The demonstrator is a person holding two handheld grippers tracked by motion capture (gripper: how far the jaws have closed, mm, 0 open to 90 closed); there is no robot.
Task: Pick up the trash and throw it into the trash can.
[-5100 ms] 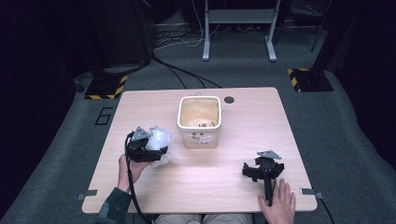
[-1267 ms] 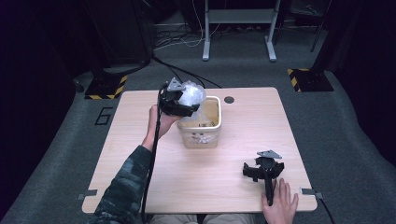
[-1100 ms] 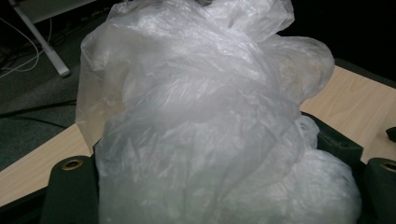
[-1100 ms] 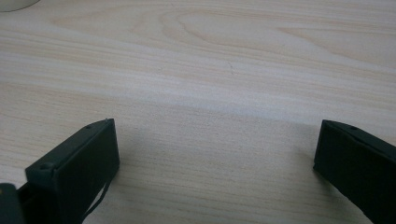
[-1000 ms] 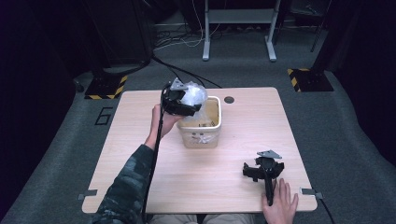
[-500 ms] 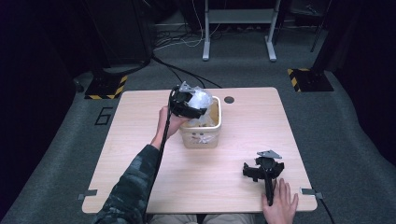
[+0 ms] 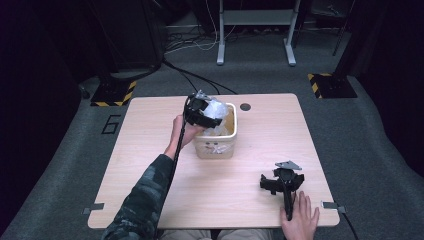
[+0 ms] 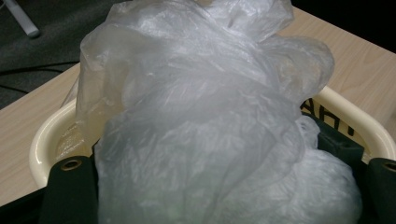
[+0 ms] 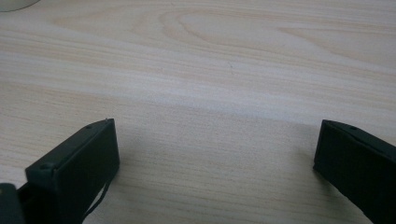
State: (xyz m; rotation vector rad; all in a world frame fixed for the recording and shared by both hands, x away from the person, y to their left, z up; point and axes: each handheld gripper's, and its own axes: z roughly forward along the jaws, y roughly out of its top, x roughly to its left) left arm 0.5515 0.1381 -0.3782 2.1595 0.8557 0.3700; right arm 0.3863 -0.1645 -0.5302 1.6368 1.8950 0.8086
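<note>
Now lower, bag (image 7: 216, 109) entering bin (image 7: 218, 145).

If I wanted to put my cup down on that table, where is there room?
The light wooden table is bare left of the cream plastic bin, and between the bin and the right hand-held gripper. It is crowded at the bin, where the left hand-held gripper holds crumpled clear plastic.

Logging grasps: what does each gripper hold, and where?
Left gripper holds a crumpled plastic bag by its bunched bottom, over the bin. Right gripper: nothing.
</note>
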